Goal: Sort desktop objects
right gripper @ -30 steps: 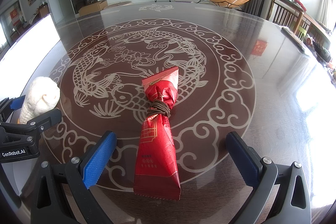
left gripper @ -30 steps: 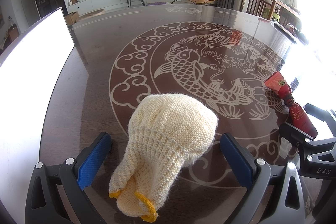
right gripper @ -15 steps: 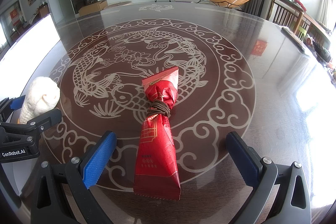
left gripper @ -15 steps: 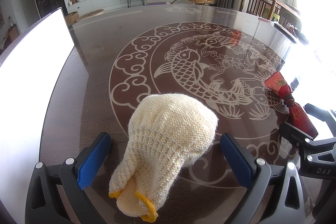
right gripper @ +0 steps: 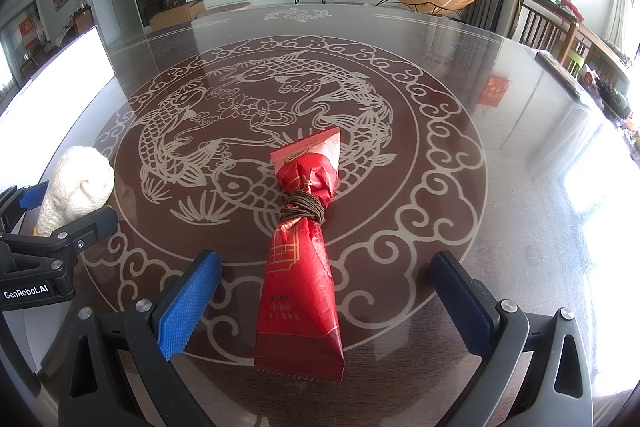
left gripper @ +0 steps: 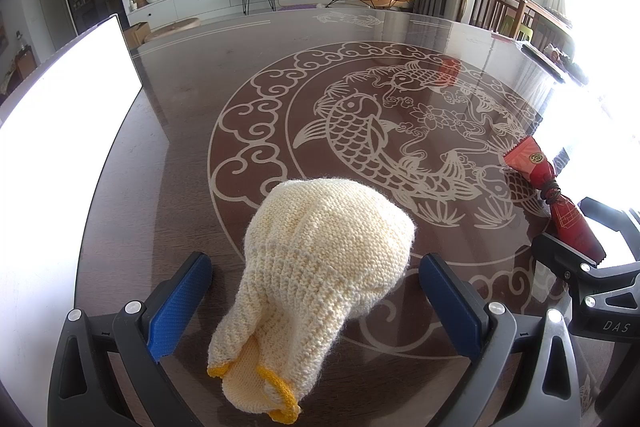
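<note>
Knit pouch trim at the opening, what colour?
Yellow edging on the cream knit pouch, clearest in the left wrist view between the open left gripper.

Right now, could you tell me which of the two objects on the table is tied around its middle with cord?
The red foil packet between the right gripper fingers: brown cord cinches its waist. The cream knitted pouch has none.

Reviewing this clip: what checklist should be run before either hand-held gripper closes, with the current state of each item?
1. Left hand-held gripper open: ok.
2. Knitted pouch centred between its fingers: ok.
3. Right hand-held gripper open: ok.
4. Red packet between its fingers: ok, left of centre.
5. Pads touching either item: no contact visible.
6. Sorting destination: cannot tell; only a bright white panel on the table.
</note>
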Action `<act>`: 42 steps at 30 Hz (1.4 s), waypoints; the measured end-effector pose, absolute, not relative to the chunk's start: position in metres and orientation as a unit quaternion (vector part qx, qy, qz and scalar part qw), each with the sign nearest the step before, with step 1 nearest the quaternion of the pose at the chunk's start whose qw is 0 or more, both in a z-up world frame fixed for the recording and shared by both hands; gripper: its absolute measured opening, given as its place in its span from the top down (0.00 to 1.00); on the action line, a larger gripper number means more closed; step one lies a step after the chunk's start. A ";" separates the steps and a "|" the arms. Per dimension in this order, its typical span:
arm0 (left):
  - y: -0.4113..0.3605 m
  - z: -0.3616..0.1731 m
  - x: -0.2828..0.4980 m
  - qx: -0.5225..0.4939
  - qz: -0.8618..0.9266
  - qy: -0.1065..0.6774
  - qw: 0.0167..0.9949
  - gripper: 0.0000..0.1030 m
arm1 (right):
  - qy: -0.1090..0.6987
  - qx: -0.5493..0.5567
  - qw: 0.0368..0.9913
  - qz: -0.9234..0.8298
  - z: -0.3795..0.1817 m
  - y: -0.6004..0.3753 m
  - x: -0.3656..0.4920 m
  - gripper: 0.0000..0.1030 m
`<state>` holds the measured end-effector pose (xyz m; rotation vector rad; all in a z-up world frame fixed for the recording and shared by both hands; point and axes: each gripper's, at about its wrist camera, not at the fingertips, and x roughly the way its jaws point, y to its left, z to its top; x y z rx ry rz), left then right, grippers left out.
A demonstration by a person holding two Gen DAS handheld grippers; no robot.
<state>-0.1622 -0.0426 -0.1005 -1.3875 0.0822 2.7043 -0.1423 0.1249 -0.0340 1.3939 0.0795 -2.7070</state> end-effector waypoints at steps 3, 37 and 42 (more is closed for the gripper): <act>-0.043 -0.100 -0.162 -0.456 0.888 0.027 0.050 0.00 | 0.026 0.457 0.048 -0.888 -0.037 0.125 -0.144 0.00; -0.044 -0.100 -0.162 -0.456 0.888 0.027 0.050 0.00 | 0.026 0.457 0.048 -0.888 -0.037 0.125 -0.144 0.00; -0.044 -0.100 -0.162 -0.459 0.887 0.029 0.053 0.00 | 0.026 0.457 0.048 -0.888 -0.040 0.125 -0.145 0.00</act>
